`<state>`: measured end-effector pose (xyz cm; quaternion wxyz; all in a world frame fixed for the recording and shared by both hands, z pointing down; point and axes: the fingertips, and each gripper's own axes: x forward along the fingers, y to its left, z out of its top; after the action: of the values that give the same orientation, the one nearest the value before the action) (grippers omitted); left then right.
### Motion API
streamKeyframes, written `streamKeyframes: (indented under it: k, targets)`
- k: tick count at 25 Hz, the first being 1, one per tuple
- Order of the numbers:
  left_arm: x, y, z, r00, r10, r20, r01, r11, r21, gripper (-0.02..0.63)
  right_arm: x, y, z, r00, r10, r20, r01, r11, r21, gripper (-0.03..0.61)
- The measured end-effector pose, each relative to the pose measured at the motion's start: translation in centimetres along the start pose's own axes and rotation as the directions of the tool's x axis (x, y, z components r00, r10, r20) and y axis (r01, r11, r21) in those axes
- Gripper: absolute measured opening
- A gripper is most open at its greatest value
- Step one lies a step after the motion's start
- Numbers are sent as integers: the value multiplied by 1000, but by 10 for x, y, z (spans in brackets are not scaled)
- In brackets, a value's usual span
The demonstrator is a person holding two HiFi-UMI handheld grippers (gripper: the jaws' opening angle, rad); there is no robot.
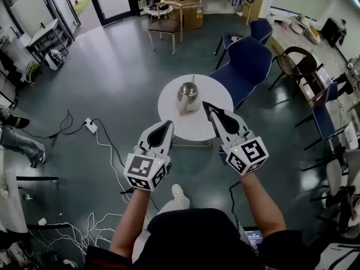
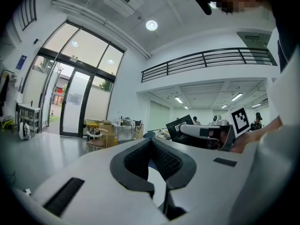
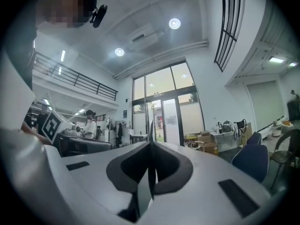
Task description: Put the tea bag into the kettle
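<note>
A metal kettle (image 1: 187, 92) stands near the middle of a small round white table (image 1: 169, 107). A pale beige flat item (image 1: 189, 108) lies against its near side; I cannot tell whether it is the tea bag. My left gripper (image 1: 167, 123) is held over the table's near left edge, jaws shut and empty. My right gripper (image 1: 206, 104) hovers just right of the kettle, shut with nothing held. Both gripper views look out level across the room, past the closed left gripper (image 2: 150, 139) and right gripper (image 3: 151, 143). Neither of them shows the table or the kettle.
Blue chairs (image 1: 247, 63) stand close behind and right of the table. A wooden chair (image 1: 166, 24) stands further back. White cables (image 1: 107, 145) and a power strip (image 1: 90, 126) lie on the dark floor to the left. Another person's legs (image 1: 19, 142) show at the left edge.
</note>
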<state>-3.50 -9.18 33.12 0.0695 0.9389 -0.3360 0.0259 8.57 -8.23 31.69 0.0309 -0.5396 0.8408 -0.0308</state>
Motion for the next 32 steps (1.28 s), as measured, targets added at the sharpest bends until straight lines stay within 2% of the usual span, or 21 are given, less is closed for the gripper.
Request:
streamKeyframes:
  k: [9, 17, 23, 32]
  targets:
    - [4, 54, -15, 999, -34, -3, 33, 998, -46, 15, 51, 5, -13, 999, -37, -31, 37, 999, -19, 18]
    - [18, 69, -12, 999, -39, 1, 39, 997, -62, 15, 72, -9, -9, 998, -42, -42, 40, 999, -29, 18]
    - [38, 77, -9, 1000, -27, 2, 27, 998, -61, 15, 86, -29, -8, 999, -31, -45, 30, 999, -29, 18]
    - [78, 90, -11, 999, 43, -12, -43, 997, -69, 15, 121, -79, -20, 996, 27, -84, -29, 999, -22, 18]
